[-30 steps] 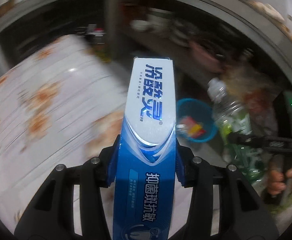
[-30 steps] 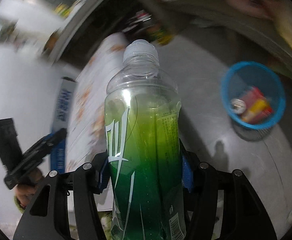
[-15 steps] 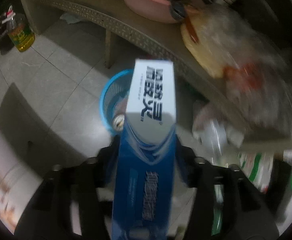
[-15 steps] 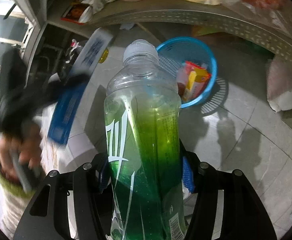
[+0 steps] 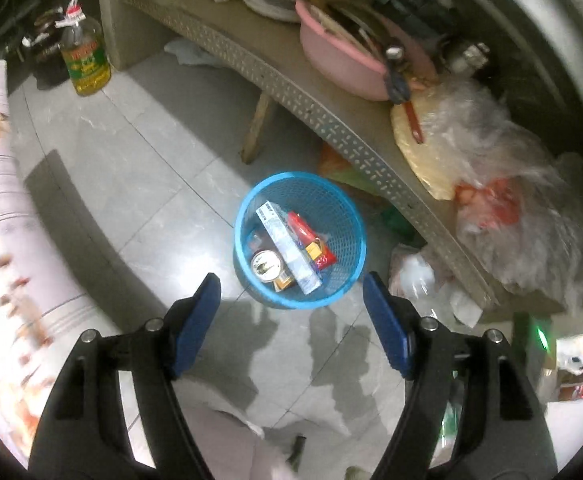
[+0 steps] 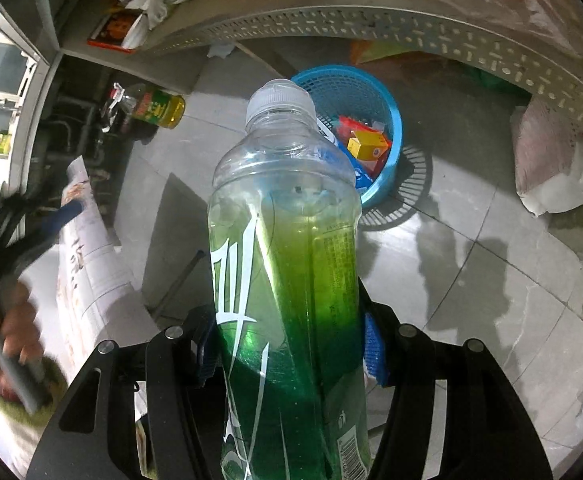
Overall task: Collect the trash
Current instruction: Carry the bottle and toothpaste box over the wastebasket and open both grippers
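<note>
A blue mesh basket [image 5: 251, 216] stands on the grey tiled floor just beyond my left gripper [image 5: 291, 292]. The left jaws are opening and nothing is between them. A blue-and-white toothpaste box [image 5: 287, 254] lies inside the basket among a can and red and yellow wrappers. My right gripper [image 6: 287, 344] is shut on a clear bottle with green drink [image 6: 287, 272] and a white cap. From the right wrist view the basket [image 6: 395, 120] shows behind the bottle's cap, partly hidden by it. The left gripper [image 6: 43, 224] and the hand [image 6: 15, 336] holding it are blurred at the left edge.
A low perforated shelf [image 5: 331, 120] runs behind the basket with a pink basin [image 5: 339, 60], bowls and plastic bags [image 5: 503, 208]. A yellow oil bottle [image 5: 85, 60] stands on the floor at the back left. A flower-patterned cloth [image 5: 7, 240] covers a table edge at the left. Bags [image 6: 551, 172] lie on the floor at the right.
The toothpaste box has left my left gripper and now lies in the basket; the left jaws stand wider. My right gripper with the bottle has dropped and rolled, the basket now behind its cap.
</note>
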Demonstrator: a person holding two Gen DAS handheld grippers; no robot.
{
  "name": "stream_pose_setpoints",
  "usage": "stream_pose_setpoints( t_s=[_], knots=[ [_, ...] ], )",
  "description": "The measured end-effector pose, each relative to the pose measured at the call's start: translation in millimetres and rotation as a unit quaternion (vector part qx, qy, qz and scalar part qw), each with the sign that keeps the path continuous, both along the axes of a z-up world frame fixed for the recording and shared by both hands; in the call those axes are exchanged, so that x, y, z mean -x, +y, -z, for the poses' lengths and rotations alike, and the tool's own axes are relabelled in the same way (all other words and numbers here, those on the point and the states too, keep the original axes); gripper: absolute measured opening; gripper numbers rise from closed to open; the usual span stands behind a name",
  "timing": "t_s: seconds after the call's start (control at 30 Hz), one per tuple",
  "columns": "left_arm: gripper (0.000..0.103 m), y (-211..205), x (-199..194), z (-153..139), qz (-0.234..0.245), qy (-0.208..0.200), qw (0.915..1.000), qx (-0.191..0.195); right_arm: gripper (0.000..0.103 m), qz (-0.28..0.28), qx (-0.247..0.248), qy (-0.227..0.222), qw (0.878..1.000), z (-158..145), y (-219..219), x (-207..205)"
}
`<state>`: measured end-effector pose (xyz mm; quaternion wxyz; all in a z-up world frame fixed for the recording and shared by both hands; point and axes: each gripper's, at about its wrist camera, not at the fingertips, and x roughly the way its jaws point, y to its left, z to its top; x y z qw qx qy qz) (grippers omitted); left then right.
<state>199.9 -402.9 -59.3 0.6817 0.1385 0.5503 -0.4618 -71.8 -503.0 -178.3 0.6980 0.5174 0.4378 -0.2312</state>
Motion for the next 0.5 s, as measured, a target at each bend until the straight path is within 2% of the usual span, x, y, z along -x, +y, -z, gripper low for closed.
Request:
stream_pose_setpoints(
  t_s=[0.07, 0.17, 0.23, 0.33, 0.47, 0.5],
  knots=[
    [0.070, 19.8, 4.4, -14.0, -0.004, -0.013, 0.9998, 0.013, 0.056, -0.006, 0.010, 0.012, 1.000, 3.2, -2.6, -10.4],
    [0.070, 62.1, 10.1, -35.1, -0.008, -0.026, 0.9988, 0.041, 0.056, -0.029, 0.052, 0.061, 0.996, 12.4, -11.9, -36.2],
    [0.070, 93.1, 17.2, -48.8, -0.015, -0.050, 0.9971, 0.056, 0.056, -0.058, 0.103, 0.107, 0.987, 18.0, -21.0, -62.7],
    [0.072, 138.7, 27.5, -62.7, -0.040, -0.083, 0.9932, 0.072, 0.057, -0.106, 0.197, 0.161, 0.961, 28.6, -34.0, -109.2],
    [0.073, 185.0, 41.5, -66.9, -0.069, -0.094, 0.9895, 0.086, 0.064, -0.170, 0.323, 0.209, 0.907, 47.7, -36.9, -156.9],
    [0.073, 197.4, 46.4, -66.8, -0.080, -0.095, 0.9882, 0.090, 0.064, -0.168, 0.338, 0.213, 0.901, 46.5, -36.8, -158.9]
  ],
)
